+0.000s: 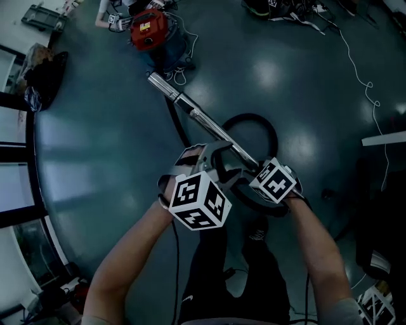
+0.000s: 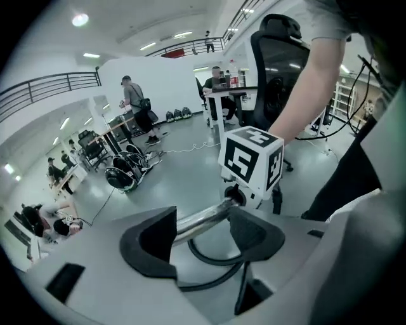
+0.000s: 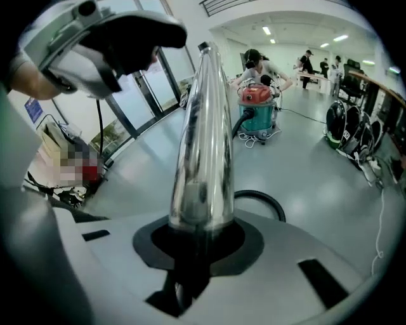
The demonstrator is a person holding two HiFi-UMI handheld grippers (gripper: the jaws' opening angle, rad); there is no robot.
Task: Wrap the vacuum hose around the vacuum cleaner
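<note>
**A:** Two grippers on one tube, is that right? How does each stand?

**B:** Only one grips. The right gripper (image 3: 200, 238) is clamped on the near end of the chrome wand (image 1: 196, 114). Its own view shows the dark pads closed round the tube, which runs straight out from between them.

**A:** And the left gripper (image 2: 203, 235)?

**B:** Its jaws stand wide apart. The wand crosses the gap between the two pads, and neither pad seems to press on it. It sits just beside the right gripper, a little further along the tube.

**A:** Where does the wand point?

**B:** Away from the person. In the head view it slants up and to the left, toward the vacuum cleaner (image 1: 149, 28).

**A:** And where is that machine?

**B:** It is a canister with a red top, upright on the floor (image 1: 101, 127). It stands well apart from both grippers, at the far end near the floor's glazed left edge. A person (image 1: 104, 19) bends over it, just beside it.

**A:** And the hose (image 1: 269, 127)?

**B:** It is black and lies in a loop on the floor, just beyond the grippers and to the right of the wand. Another dark stretch runs along the floor beneath the wand's middle.
</note>
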